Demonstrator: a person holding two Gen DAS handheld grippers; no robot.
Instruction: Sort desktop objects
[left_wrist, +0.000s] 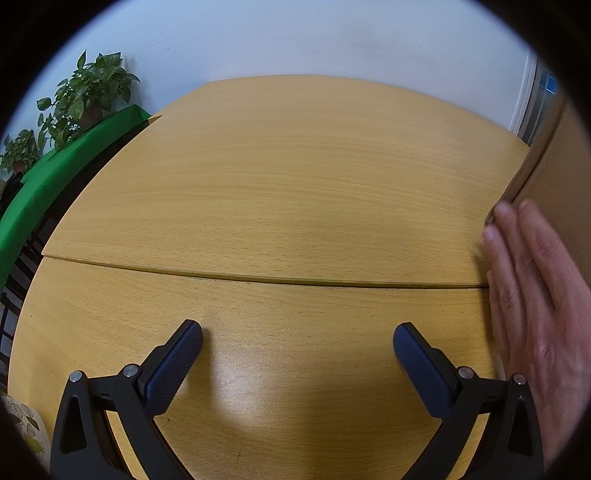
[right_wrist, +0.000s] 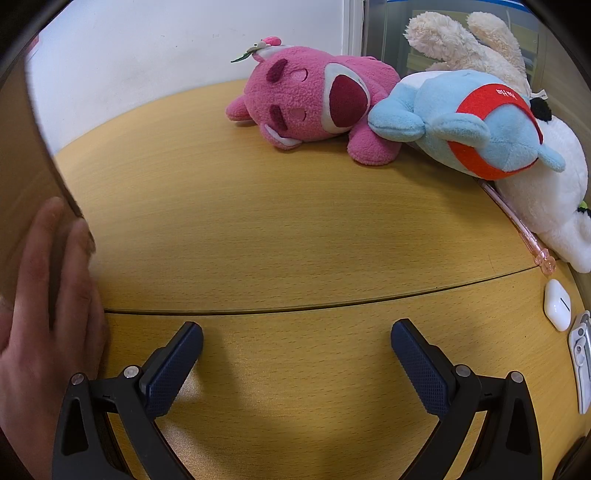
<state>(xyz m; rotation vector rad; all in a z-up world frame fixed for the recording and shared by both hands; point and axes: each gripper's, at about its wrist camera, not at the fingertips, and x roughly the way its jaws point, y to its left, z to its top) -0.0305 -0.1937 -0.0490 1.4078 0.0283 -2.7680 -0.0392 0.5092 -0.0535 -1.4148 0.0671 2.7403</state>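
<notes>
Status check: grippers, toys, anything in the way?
Left gripper open, empty. Right gripper open, empty. Pink plush, blue plush untouched. Hand holding cardboard box.

The counter (right_wrist: 280, 229) is a light wood-grain top made of two sections that meet in a thin seam (right_wrist: 295, 309) running across it. On the far section, toward the right, a pink plush (right_wrist: 314, 107) lies on its side. A light blue plush with a red band (right_wrist: 476, 125) lies against it, resting partly on a white plush (right_wrist: 546, 206). A cream plush (right_wrist: 465, 44) sits behind them. A pink pen (right_wrist: 517, 225) lies beside the white plush. On the near section, by the right edge, lie a white earbud case (right_wrist: 557, 304) and a silvery clip-like object (right_wrist: 581, 362). In the left wrist view the surface (left_wrist: 295, 184) is bare wood.
</notes>
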